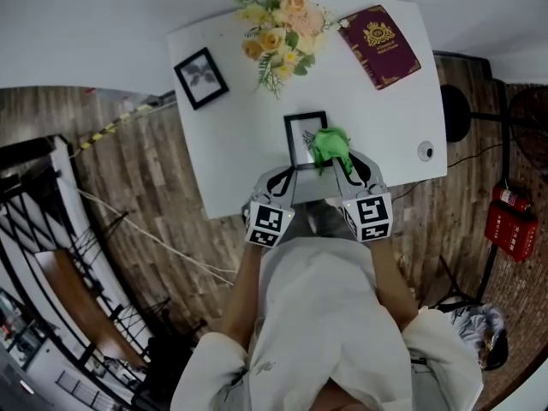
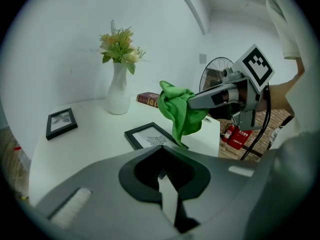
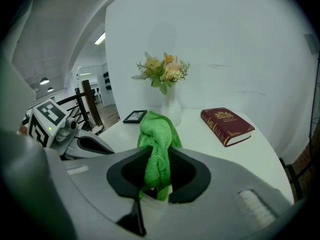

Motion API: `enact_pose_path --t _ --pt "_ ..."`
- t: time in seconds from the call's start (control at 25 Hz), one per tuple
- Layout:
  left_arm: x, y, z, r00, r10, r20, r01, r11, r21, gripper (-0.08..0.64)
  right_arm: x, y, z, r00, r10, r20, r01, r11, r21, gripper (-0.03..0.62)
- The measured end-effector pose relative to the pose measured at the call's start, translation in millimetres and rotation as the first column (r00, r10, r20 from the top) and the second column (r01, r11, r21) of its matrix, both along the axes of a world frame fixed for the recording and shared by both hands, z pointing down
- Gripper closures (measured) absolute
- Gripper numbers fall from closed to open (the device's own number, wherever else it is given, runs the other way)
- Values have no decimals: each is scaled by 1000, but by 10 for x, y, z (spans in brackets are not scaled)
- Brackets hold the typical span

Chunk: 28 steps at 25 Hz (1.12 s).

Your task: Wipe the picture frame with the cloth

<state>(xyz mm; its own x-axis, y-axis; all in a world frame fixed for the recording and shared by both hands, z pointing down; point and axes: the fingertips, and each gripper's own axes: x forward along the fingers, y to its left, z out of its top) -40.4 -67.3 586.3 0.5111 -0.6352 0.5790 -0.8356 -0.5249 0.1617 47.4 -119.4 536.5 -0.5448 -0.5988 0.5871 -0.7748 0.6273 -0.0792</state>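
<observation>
Right gripper point(image 3: 156, 181): your jaws are clamped on a bunched green cloth point(image 3: 157, 134), which sticks up out of the jaw opening.
Left gripper point(image 2: 161, 173): your jaws are closed to a narrow slit, with the near corner of the picture frame point(image 1: 300, 135) caught between them.
Task's thing: the black frame lies flat at the centre of the head view, near the lower edge of the bench point(image 1: 231, 161). The cloth covers its lower right part.
Writing: the dark red book point(image 1: 379, 45) at the upper right carries a gold crest and gold border, and its lettering is too small to read. The red fire extinguisher point(image 1: 510, 221) at the right edge has a white label you cannot read.
Bench: white and bare-topped. A second frame point(image 1: 201, 78) lies at the upper left, and a white vase point(image 2: 119, 91) of yellow and peach flowers point(image 1: 278, 28) stands at the top centre.
Room: white walls, a dark wood-plank floor point(image 1: 163, 187), and a standing fan point(image 2: 212, 74) beyond the bench.
</observation>
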Motion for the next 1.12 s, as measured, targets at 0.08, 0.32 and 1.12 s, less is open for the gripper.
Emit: enact_pose_path --t 0.08,0.32,1.12 --pt "26 -6 89 1000 29 2 -29 999 -19 540 -29 -16 75 1000 7 -14 -7 1000 -16 512" --pt "40 -32 313 996 81 28 -79 994 -74 540 -134 -60 234 998 26 -48 -29 998 -56 512" --pt "78 -109 501 993 115 41 -108 985 -134 540 -603 -360 398 999 -17 -49 14 997 -72 512"
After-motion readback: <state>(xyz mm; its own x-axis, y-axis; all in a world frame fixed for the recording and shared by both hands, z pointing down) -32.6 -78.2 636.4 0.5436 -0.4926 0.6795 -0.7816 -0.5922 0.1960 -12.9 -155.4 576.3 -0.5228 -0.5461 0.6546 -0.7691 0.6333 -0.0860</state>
